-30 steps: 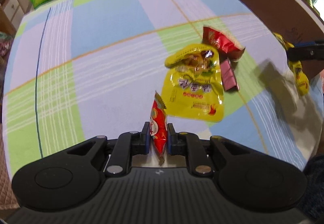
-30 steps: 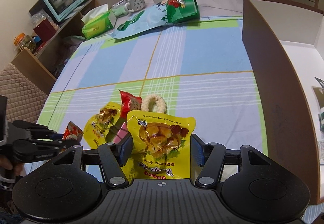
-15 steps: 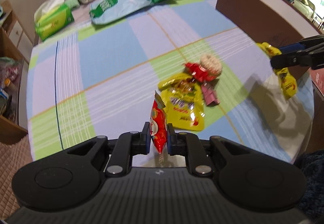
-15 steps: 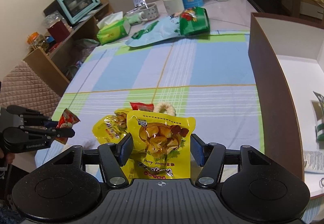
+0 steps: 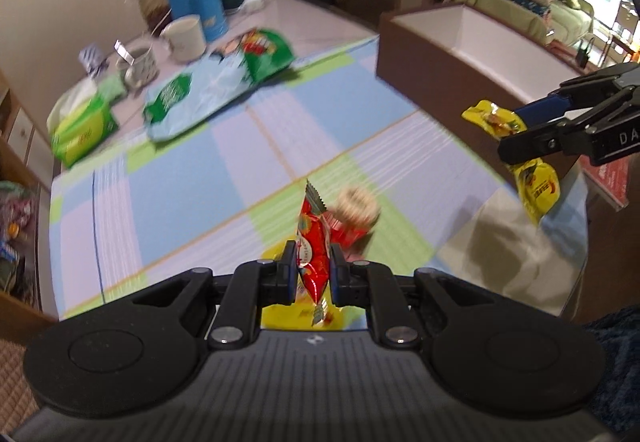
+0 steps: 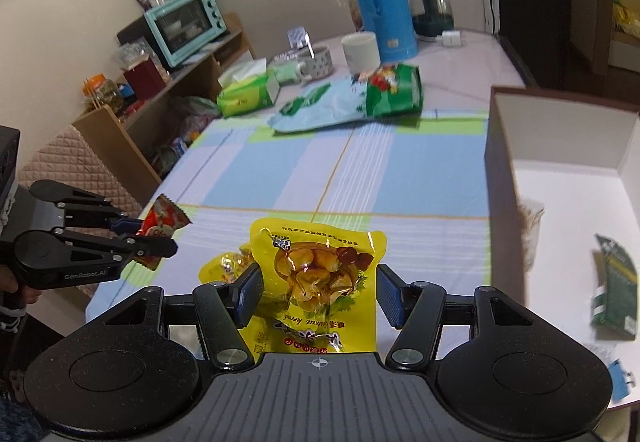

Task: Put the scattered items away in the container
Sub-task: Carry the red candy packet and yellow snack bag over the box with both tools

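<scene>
Two packets aloft above checked tablecloth: small red crinkle-edged foil snack sachet pinched at mid-body in left gripper; flat yellow plastic chestnut pouch nipped across lower half in right gripper, beside brown white-lined cardboard box. Both judged light, limp, slick-filmed; best gripped on flat seams, not bulging contents.

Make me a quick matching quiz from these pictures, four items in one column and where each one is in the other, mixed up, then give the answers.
Items:
1. red snack packet
2. yellow chestnut pouch
3. dark green packet
4. ring biscuit

Places:
A. inside the box
B. held in the right gripper
C. lying on the tablecloth
D. held in the left gripper

Pairs: 1-D, 2-B, 3-A, 4-C
</scene>
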Action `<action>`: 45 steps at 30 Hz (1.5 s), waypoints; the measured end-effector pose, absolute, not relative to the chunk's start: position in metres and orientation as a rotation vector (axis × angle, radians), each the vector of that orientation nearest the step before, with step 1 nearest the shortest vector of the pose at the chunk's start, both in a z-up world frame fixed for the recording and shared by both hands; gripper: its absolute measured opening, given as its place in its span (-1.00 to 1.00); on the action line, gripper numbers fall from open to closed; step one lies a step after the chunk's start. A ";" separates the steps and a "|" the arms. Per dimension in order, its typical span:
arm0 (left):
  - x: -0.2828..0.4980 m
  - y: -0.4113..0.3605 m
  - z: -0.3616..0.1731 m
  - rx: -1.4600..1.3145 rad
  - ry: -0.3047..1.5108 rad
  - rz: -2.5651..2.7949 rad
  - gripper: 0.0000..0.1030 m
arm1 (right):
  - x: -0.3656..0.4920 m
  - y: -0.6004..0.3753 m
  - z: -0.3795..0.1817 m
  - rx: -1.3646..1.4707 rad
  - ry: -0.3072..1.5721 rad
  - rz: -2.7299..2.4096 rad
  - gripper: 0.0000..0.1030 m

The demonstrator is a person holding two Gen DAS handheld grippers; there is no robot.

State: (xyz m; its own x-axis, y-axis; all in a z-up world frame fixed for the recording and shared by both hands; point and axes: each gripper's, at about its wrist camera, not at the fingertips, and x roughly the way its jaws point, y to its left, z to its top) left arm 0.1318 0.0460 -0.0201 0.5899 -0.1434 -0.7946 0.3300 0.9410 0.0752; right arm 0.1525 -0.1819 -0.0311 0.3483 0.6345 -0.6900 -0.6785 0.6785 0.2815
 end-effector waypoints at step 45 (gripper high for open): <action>0.297 -0.284 -0.078 0.778 0.953 -0.881 -0.77 | 0.283 -0.405 -0.049 -0.090 0.966 0.583 0.15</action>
